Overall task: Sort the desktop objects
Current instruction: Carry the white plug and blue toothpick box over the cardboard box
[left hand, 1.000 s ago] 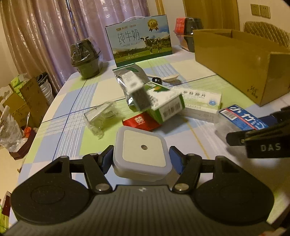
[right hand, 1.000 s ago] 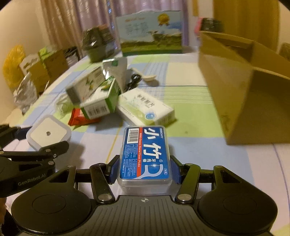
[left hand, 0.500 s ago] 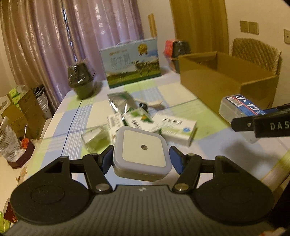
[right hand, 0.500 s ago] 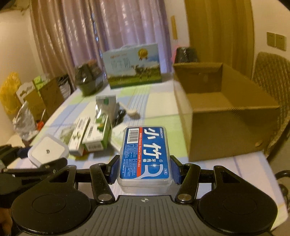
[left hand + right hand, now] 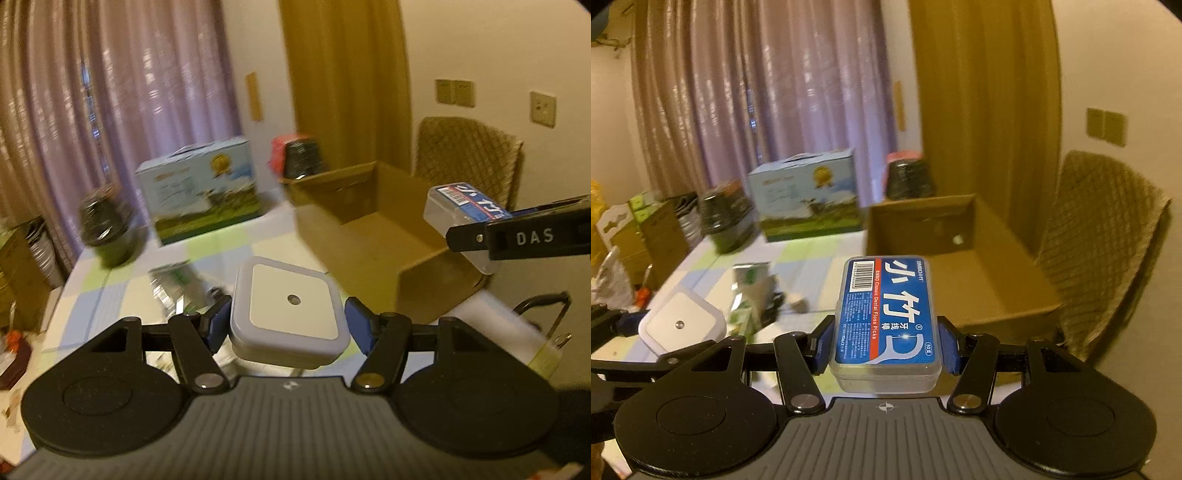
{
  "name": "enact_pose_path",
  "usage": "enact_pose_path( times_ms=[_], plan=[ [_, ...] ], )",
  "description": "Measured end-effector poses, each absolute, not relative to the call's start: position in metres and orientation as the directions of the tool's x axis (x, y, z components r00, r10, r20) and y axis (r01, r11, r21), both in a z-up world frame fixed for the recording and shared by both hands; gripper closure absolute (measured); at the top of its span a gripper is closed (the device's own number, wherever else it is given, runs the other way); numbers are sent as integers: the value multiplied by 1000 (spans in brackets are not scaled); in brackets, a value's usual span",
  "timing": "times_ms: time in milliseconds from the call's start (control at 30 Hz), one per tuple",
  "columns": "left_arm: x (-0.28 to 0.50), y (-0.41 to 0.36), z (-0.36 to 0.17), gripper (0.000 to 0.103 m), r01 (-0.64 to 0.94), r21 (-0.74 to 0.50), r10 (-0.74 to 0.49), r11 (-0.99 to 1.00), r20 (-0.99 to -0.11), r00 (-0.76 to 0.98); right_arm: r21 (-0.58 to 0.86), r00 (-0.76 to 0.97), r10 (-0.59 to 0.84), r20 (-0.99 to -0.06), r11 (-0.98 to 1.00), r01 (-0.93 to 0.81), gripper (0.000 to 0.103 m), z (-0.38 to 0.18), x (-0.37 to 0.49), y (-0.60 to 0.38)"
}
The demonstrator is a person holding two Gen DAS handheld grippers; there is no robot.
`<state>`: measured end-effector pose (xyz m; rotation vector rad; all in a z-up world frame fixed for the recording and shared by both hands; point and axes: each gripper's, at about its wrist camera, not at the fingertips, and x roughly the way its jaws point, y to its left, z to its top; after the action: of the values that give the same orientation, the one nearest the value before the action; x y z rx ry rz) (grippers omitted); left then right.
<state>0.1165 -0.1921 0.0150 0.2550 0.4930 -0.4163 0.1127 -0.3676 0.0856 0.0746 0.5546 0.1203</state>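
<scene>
My left gripper is shut on a square white night light, held in the air above the table. My right gripper is shut on a clear floss pick box with a blue label. In the left wrist view the floss pick box hangs over the near right corner of the open cardboard box. The right wrist view shows the night light at the left and the cardboard box just ahead, open and seemingly empty inside.
Small cartons and a foil pouch lie on the checked tablecloth. A milk carton case and a dark pot stand at the back. A woven chair is right of the box.
Both grippers rose and swung right, toward the cardboard box. The floss pick box now hangs over the box's near corner. The items on the table dropped lower in view.
</scene>
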Motion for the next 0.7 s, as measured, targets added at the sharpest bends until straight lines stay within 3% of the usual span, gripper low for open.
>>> enact_pose_path(
  times_ms=[367, 700],
  plan=[
    [180, -278, 29, 42, 564, 59, -472, 824, -480, 740, 60, 850, 62, -523, 998, -36, 49, 92, 168, -433],
    [231, -325, 3, 41, 622, 38, -521, 782, -508, 686, 75, 835, 76, -546, 996, -42, 49, 73, 223, -457]
  ],
)
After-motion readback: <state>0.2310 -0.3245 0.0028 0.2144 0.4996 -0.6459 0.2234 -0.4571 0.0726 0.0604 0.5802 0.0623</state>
